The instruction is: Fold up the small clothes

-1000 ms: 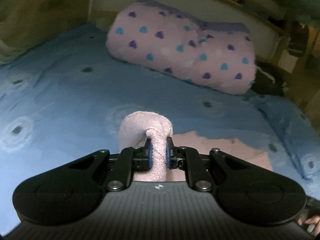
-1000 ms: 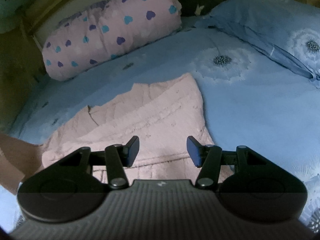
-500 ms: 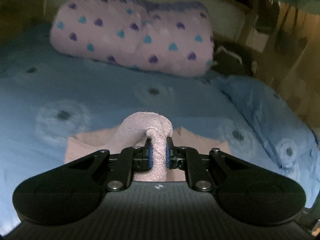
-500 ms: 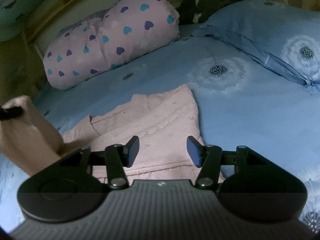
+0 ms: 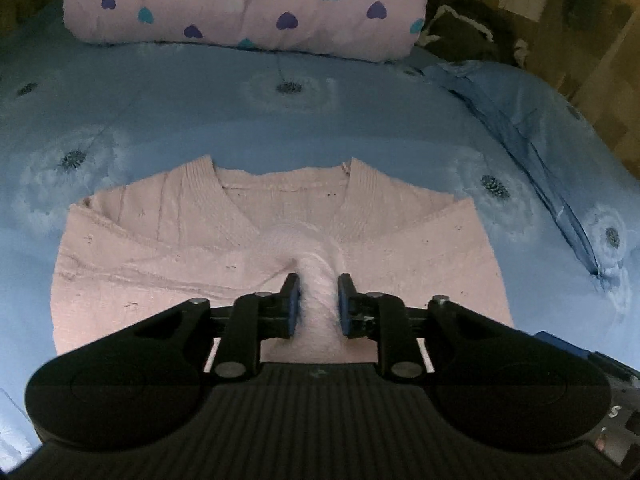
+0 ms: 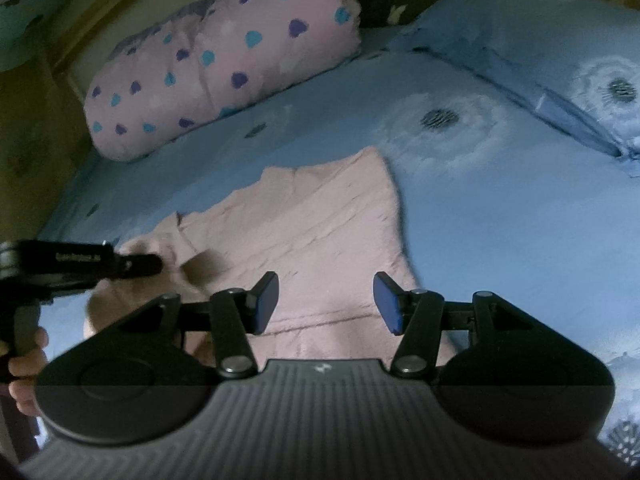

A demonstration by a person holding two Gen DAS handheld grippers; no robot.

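Note:
A pink knit sweater (image 5: 160,264) lies flat on the blue bed sheet (image 5: 240,120), with its V-neck on the far side. My left gripper (image 5: 318,300) is low over the middle of the sweater. Its jaws are opening, and a ridge of the folded-over pink sleeve (image 5: 318,280) still stands between the pads, no longer squeezed. The right wrist view shows the left gripper (image 6: 154,266) from the side at the sweater's (image 6: 320,232) left part. My right gripper (image 6: 326,300) hovers open above the near hem with nothing between its fingers.
A pink rolled blanket with coloured hearts (image 5: 248,4) lies at the far end of the bed. To the right lies a blue flowered pillow (image 6: 540,52), with a dark bundle (image 5: 468,32) behind it. A person's hand (image 6: 24,364) holds the left gripper's handle.
The left gripper carried the pinched sleeve across and down onto the sweater's body, and its jaws have widened around the fabric. The right gripper stayed where it was, open.

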